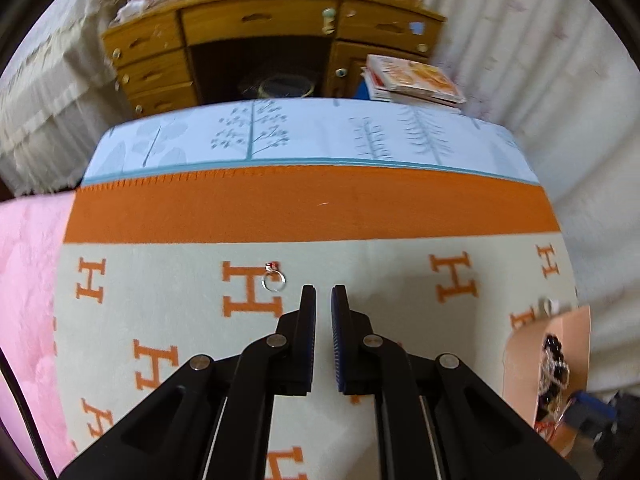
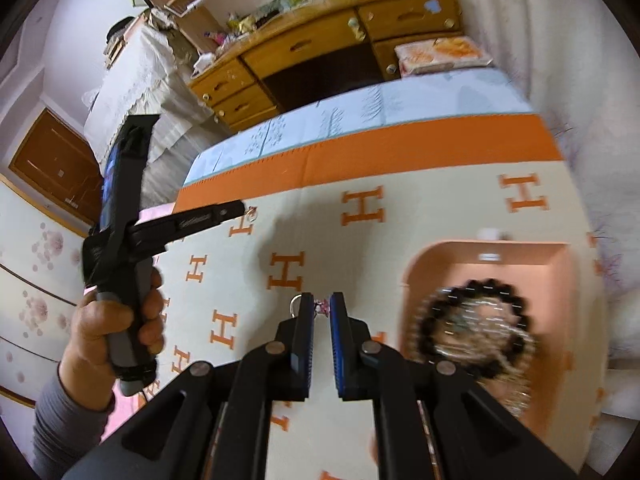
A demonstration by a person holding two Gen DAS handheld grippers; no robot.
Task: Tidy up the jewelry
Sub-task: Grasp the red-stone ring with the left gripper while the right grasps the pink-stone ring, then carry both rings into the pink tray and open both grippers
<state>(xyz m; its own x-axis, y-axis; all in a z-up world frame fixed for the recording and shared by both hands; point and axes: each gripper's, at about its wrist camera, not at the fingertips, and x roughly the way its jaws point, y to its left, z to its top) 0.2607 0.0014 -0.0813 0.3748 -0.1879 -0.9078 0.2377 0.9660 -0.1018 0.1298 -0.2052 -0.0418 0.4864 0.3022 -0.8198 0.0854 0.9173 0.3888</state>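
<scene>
A silver ring with a red stone (image 1: 274, 279) lies on the cream blanket with orange H letters (image 1: 168, 280), just left of my left gripper's tips. My left gripper (image 1: 323, 292) is shut with nothing between its pads; in the right wrist view it (image 2: 239, 209) hovers by that ring (image 2: 251, 214), held by a hand (image 2: 112, 320). My right gripper (image 2: 322, 301) is shut on a second ring (image 2: 296, 306): its pink stone sits between the pads and its silver band pokes out to the left. A peach jewelry box (image 2: 560, 280) to the right holds a black bead bracelet (image 2: 480, 286) and silvery chains.
The same jewelry box (image 1: 576, 332) shows at the left wrist view's right edge. Beyond the blanket's orange band (image 1: 312, 208) lie a pale blue sheet (image 1: 320, 136), a wooden desk with drawers (image 1: 260, 20) and stacked books (image 1: 416, 78). A pink cover (image 1: 28, 280) lies on the left.
</scene>
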